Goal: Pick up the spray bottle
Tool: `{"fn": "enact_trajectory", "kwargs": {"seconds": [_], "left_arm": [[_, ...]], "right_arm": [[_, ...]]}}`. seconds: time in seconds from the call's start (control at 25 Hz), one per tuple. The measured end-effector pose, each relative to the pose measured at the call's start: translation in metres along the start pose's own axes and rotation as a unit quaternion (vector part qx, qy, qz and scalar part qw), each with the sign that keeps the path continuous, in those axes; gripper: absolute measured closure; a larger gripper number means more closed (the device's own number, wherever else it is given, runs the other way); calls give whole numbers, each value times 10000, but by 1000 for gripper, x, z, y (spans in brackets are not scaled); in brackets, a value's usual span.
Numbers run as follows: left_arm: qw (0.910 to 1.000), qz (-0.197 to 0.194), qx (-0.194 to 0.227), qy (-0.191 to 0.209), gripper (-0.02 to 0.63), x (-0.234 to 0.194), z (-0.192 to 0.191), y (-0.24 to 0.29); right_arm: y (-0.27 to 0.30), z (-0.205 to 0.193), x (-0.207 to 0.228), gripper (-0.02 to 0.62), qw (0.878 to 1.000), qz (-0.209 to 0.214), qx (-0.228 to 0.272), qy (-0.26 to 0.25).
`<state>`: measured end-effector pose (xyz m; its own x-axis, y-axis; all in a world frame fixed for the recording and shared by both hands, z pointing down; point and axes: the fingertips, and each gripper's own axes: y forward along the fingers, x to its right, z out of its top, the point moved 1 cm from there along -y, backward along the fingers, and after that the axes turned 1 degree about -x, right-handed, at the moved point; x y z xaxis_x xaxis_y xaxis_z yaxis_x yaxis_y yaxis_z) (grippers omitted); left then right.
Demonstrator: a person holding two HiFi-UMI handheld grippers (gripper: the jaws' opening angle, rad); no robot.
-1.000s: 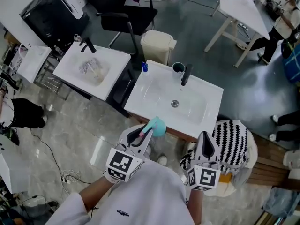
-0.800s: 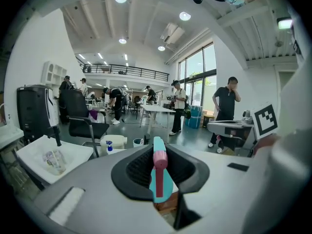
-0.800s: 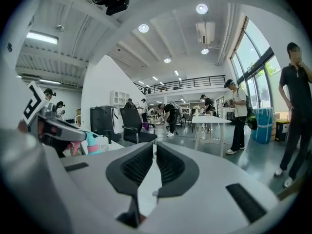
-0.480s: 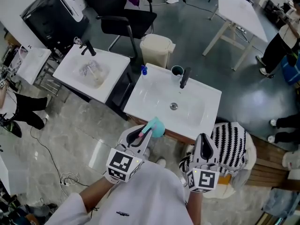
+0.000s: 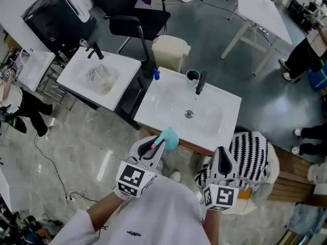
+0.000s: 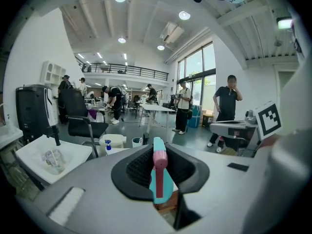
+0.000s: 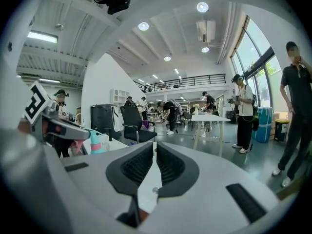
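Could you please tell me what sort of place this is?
Probably an open workshop or lab hall: two freestanding sinks stand near an office chair and work table, with a railed mezzanine behind.

We had one sink (image 5: 163,103) dead ahead, a second sink (image 5: 74,68) to its left, the bin (image 5: 171,50) behind between them, chair (image 5: 143,19) further back, table (image 5: 258,6) off right, cup (image 5: 192,75) beside the tap (image 5: 201,83).

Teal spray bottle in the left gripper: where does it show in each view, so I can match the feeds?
Head view: teal spray bottle at lower centre, sticking out ahead of the left gripper.
Left gripper view: bottle at centre, clamped between the jaws.
Right gripper view: bottle at far left, low.
Shared landmark: black office chair.
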<state>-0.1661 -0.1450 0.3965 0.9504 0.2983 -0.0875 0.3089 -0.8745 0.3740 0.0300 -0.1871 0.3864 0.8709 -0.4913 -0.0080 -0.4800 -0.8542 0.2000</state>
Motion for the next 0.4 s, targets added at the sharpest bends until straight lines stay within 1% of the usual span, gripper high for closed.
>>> {"fn": "enact_trajectory", "kwargs": {"seconds": [0.4], "left_arm": [[10000,3,44,65,546,1,3,6]], "right_arm": [[-1,0,2,589,10000,-17,25,9]]}}
